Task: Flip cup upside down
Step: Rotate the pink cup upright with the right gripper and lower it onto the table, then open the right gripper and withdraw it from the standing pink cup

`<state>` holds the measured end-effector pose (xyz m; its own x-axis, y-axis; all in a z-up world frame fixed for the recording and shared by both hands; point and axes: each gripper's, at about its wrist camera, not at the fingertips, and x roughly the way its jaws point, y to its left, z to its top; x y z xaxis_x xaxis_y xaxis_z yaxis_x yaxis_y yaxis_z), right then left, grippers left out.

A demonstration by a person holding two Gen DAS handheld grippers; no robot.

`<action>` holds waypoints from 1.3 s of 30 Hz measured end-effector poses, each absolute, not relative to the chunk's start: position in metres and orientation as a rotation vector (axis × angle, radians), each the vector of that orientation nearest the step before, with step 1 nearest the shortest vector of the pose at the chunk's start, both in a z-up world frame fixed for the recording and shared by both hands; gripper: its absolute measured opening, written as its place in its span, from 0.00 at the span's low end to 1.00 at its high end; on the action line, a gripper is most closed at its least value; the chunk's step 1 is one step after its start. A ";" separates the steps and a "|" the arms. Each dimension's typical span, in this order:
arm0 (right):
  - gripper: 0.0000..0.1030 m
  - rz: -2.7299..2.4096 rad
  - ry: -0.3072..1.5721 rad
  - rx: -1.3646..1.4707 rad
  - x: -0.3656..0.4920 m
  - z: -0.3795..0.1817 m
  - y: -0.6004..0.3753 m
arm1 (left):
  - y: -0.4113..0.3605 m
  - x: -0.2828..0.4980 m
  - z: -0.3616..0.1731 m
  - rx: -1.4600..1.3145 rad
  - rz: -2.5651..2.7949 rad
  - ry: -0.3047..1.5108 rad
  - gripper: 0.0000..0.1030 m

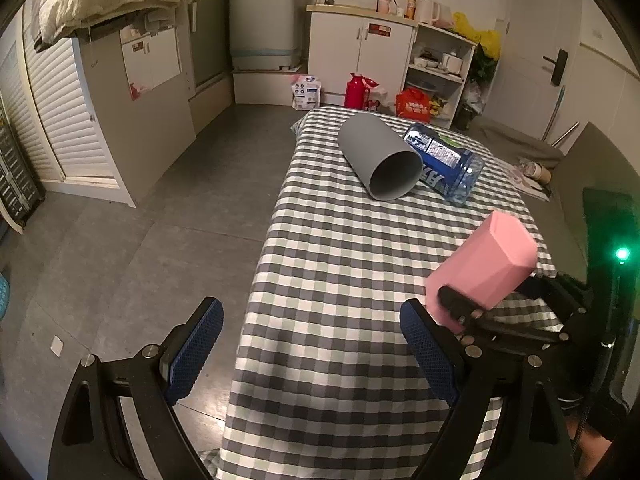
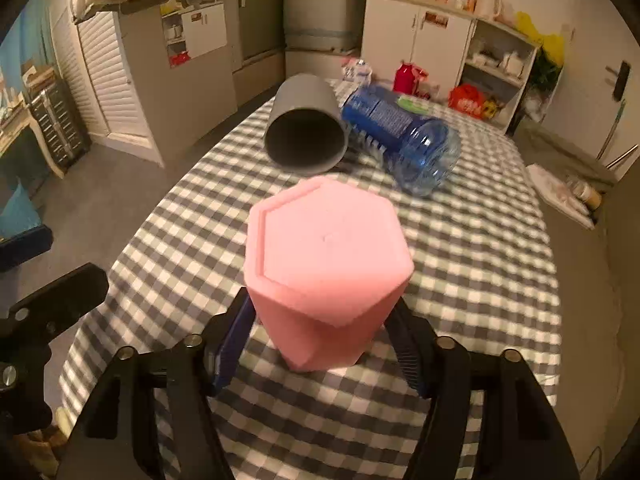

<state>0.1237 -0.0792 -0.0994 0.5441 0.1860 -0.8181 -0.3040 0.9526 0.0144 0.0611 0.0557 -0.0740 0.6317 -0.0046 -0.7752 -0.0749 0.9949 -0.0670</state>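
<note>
A pink hexagonal cup [image 2: 326, 268] is held in my right gripper [image 2: 320, 344], which is shut on its lower part. The cup's flat base faces the camera and points up and away, tilted over the checked table [image 2: 480, 260]. In the left wrist view the same pink cup [image 1: 484, 264] shows at the right, tilted, with the right gripper's fingers [image 1: 456, 300] clamped on it. My left gripper [image 1: 310, 334] is open and empty at the table's front left corner, to the left of the cup.
A grey cup [image 1: 378, 158] lies on its side at the table's far end, mouth toward me, against a blue plastic bottle [image 1: 444, 160] lying on its side. Floor [image 1: 140, 220] drops off to the table's left. Cabinets and a washing machine stand behind.
</note>
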 end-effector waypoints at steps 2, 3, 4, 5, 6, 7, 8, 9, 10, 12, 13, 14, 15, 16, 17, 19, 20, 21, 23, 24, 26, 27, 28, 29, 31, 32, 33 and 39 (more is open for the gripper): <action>0.78 0.283 0.962 -0.113 0.123 -0.100 -0.083 | 0.054 0.060 -0.073 -0.096 0.036 0.881 0.90; 0.81 0.274 0.966 -0.105 0.123 -0.099 -0.085 | 0.052 0.059 -0.072 -0.092 0.032 0.874 0.90; 0.82 0.270 0.966 -0.098 0.122 -0.098 -0.087 | 0.051 0.059 -0.071 -0.088 0.029 0.868 0.90; 0.83 0.269 0.963 -0.088 0.120 -0.097 -0.089 | 0.050 0.058 -0.070 -0.085 0.028 0.864 0.90; 0.83 0.271 0.958 -0.076 0.117 -0.094 -0.091 | 0.048 0.057 -0.069 -0.080 0.026 0.855 0.90; 0.84 0.274 0.954 -0.066 0.115 -0.090 -0.093 | 0.048 0.057 -0.068 -0.078 0.024 0.848 0.90; 0.84 0.268 0.951 -0.062 0.112 -0.087 -0.095 | 0.047 0.056 -0.066 -0.078 0.023 0.840 0.90; 0.84 0.263 0.944 -0.062 0.109 -0.083 -0.097 | 0.047 0.055 -0.063 -0.080 0.022 0.830 0.90; 0.85 0.262 0.937 -0.060 0.106 -0.080 -0.100 | 0.046 0.054 -0.061 -0.083 0.019 0.822 0.90; 0.86 0.256 0.933 -0.065 0.101 -0.075 -0.105 | 0.046 0.052 -0.057 -0.088 0.017 0.816 0.90; 0.86 0.251 0.927 -0.067 0.098 -0.073 -0.108 | 0.044 0.051 -0.054 -0.089 0.013 0.809 0.90; 0.86 0.246 0.921 -0.069 0.096 -0.071 -0.110 | 0.042 0.050 -0.051 -0.087 0.011 0.801 0.90; 0.86 0.240 0.914 -0.073 0.092 -0.069 -0.115 | 0.040 0.048 -0.048 -0.085 0.010 0.791 0.90; 0.86 0.239 0.910 -0.072 0.088 -0.066 -0.118 | 0.038 0.045 -0.046 -0.084 0.007 0.783 0.90; 0.86 0.238 0.906 -0.069 0.086 -0.064 -0.122 | 0.035 0.043 -0.043 -0.083 0.002 0.773 0.90; 0.86 0.235 0.890 -0.052 0.078 -0.057 -0.132 | 0.030 0.038 -0.036 -0.080 -0.007 0.749 0.90; 0.86 0.230 0.880 -0.041 0.075 -0.052 -0.139 | 0.027 0.034 -0.031 -0.080 -0.006 0.724 0.90; 0.86 0.226 0.868 -0.032 0.072 -0.048 -0.144 | 0.024 0.032 -0.028 -0.078 -0.005 0.711 0.90; 0.86 0.214 0.850 -0.024 0.069 -0.040 -0.151 | 0.019 0.029 -0.023 -0.074 -0.012 0.701 0.90; 0.86 0.209 0.838 -0.016 0.067 -0.035 -0.156 | 0.014 0.027 -0.019 -0.071 -0.013 0.686 0.90; 0.86 0.204 0.817 0.001 0.064 -0.027 -0.165 | 0.010 0.025 -0.016 -0.064 -0.020 0.670 0.90; 0.86 0.201 0.806 0.009 0.062 -0.023 -0.170 | 0.006 0.024 -0.015 -0.059 -0.027 0.663 0.90; 0.86 0.199 0.797 0.015 0.059 -0.020 -0.174 | 0.004 0.023 -0.014 -0.055 -0.035 0.658 0.90; 0.86 0.196 0.787 0.020 0.057 -0.017 -0.178 | 0.000 0.022 -0.014 -0.052 -0.046 0.653 0.90; 0.86 0.191 0.763 0.026 0.052 -0.011 -0.187 | -0.007 0.019 -0.012 -0.040 -0.062 0.637 0.90; 0.87 0.188 0.755 0.026 0.050 -0.009 -0.189 | -0.010 0.018 -0.012 -0.036 -0.066 0.631 0.90; 0.87 0.184 0.744 0.027 0.047 -0.007 -0.193 | -0.014 0.016 -0.012 -0.028 -0.076 0.623 0.92; 0.92 0.173 0.697 0.025 0.025 0.005 -0.214 | -0.025 0.002 -0.007 0.011 -0.085 0.570 0.98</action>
